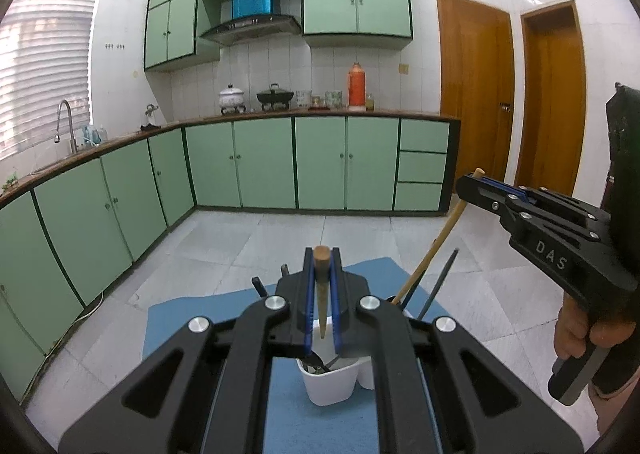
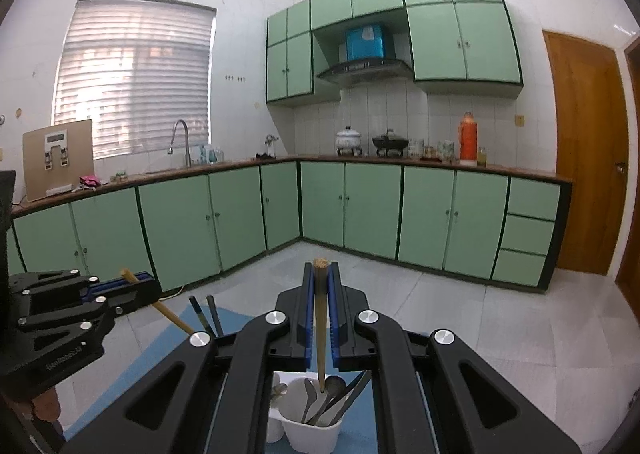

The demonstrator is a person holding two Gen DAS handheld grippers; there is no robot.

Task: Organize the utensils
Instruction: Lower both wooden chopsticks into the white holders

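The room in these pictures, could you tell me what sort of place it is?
A home kitchen, most likely: green cabinets run under a counter with a sink tap, and pots sit below a range hood.

Wooden chopsticks (image 1: 321,286) upright, tips over white holder (image 1: 332,382).

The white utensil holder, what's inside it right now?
In the right wrist view, the white holder has dark metal spoons in its near compartment, and the tip of the chopstick held by the right gripper points in. The gripper covers the other compartments.
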